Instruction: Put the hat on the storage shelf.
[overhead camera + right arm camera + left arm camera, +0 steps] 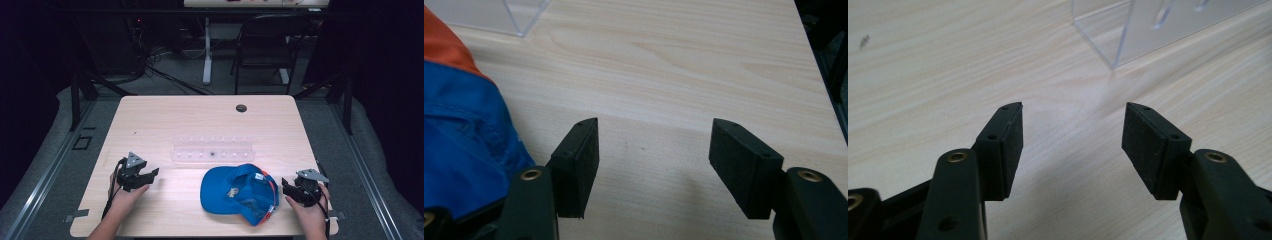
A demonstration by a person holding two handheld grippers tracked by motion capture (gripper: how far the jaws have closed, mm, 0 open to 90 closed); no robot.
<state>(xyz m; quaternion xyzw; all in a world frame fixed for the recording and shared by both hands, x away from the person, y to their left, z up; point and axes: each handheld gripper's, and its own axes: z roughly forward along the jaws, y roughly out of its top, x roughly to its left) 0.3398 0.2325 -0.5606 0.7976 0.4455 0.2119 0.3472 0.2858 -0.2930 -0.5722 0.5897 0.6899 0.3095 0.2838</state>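
A blue cap (240, 192) with an orange trim lies upside down on the wooden table (165, 120), near the front edge, right of centre. Behind it stands a clear plastic rack (212, 148) with rows of small holes. My left gripper (152, 173) rests at the front left, open, with nothing between its jaws; the rack's corner (1128, 35) lies ahead of it (1073, 125). At the front right my right gripper (286, 187) sits just right of the cap, open and empty (654, 142), with the cap's blue and orange cloth (459, 130) at its left.
A round cable hole (241, 108) sits near the table's far edge. Behind the table stand a dark chair (265, 40) and a white desk leg (207, 50) among floor cables. The table's right edge (819, 80) runs close to my right gripper.
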